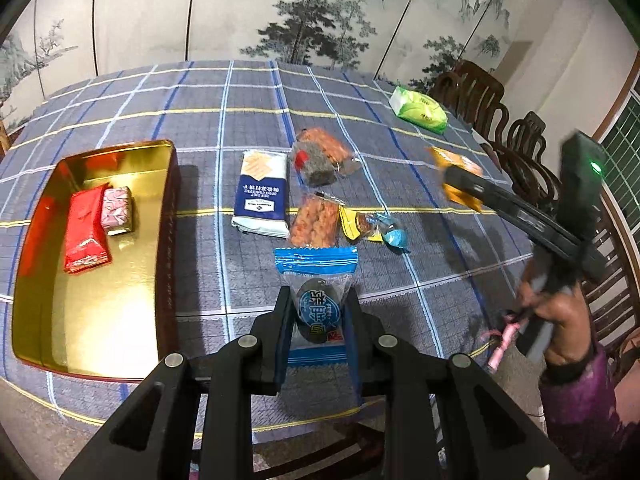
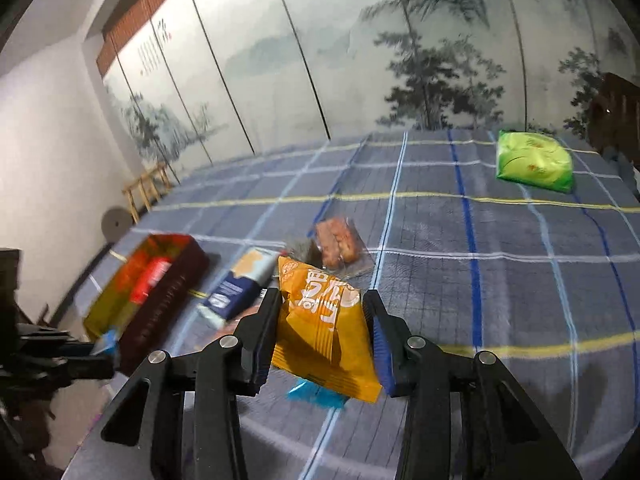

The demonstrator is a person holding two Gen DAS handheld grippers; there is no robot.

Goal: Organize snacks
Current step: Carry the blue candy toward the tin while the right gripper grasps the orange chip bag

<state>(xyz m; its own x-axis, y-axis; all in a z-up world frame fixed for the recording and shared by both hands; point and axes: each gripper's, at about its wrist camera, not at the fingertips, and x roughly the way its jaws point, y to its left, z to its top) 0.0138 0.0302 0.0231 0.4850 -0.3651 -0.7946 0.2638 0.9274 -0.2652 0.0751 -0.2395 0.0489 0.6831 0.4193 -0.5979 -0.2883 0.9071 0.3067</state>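
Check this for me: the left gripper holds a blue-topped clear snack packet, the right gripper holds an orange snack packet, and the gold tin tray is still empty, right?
Not quite. The gold tin tray isn't empty: the left wrist view shows a red packet and a small pink wrapped block inside it. The rest holds: the left gripper grips the blue-topped clear snack packet, and the right gripper grips the orange snack packet.

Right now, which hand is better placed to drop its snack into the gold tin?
Left. Its gripper holds the blue packet beside the gold tin; the right gripper, holding the orange packet, is farther away.
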